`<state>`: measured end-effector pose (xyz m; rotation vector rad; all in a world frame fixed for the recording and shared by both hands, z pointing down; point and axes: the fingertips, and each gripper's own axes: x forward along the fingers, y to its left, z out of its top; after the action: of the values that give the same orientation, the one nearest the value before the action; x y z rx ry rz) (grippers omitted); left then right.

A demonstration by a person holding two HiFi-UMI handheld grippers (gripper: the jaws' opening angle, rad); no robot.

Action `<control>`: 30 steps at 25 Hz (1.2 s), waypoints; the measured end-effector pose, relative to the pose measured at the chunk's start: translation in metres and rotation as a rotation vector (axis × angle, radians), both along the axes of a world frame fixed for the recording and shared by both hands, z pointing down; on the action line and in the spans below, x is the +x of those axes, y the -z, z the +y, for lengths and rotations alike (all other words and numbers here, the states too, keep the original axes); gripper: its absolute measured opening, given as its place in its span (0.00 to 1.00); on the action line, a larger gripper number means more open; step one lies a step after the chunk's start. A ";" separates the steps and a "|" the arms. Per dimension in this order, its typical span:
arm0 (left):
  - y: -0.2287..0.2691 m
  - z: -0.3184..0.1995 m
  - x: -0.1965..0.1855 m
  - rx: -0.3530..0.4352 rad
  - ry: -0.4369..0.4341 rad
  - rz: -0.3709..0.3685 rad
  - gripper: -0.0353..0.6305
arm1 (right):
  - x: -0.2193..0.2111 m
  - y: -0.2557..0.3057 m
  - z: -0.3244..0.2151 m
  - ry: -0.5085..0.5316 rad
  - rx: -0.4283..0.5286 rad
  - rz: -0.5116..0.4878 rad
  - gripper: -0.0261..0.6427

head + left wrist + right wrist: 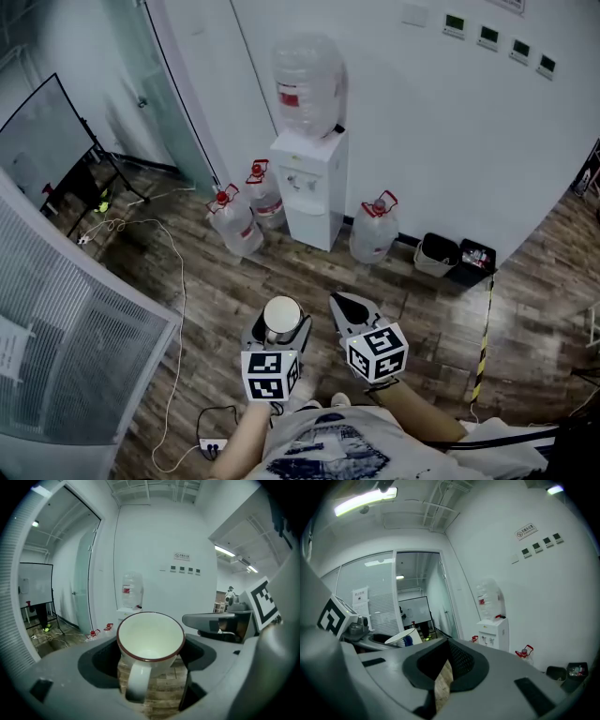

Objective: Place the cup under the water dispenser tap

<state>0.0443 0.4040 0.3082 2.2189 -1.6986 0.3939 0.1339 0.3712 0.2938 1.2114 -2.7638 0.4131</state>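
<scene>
A white enamel cup (282, 317) (150, 639) with a dark red rim sits upright between the jaws of my left gripper (279, 330) (151, 657), handle toward the camera, held above the wooden floor. The gripper is shut on the cup's sides. My right gripper (350, 309) (444, 670) is beside it on the right, jaws close together with nothing in them; the cup (400, 638) shows at its left. The white water dispenser (309, 183) (129, 605) (492, 632), with a large bottle on top, stands against the wall well ahead of both grippers.
Three water jugs (234, 221) (265, 195) (375, 228) stand on the floor around the dispenser. Two small bins (454, 258) are against the wall to the right. A cable and power strip (211, 446) lie at the left, by a slatted panel (66, 337).
</scene>
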 end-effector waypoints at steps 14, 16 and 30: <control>-0.010 -0.059 -0.015 0.000 0.044 0.015 0.69 | -0.002 -0.016 -0.053 0.022 -0.016 0.008 0.07; -0.013 -0.075 -0.021 -0.002 0.033 0.018 0.69 | -0.008 -0.021 -0.067 0.018 -0.019 0.014 0.07; -0.022 -0.270 -0.119 -0.035 -0.066 0.006 0.69 | -0.109 -0.037 -0.253 -0.069 -0.084 0.040 0.07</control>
<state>-0.0752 0.1342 0.3303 2.2534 -1.6065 0.4289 0.0245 0.1186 0.3309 1.2840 -2.6488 0.5003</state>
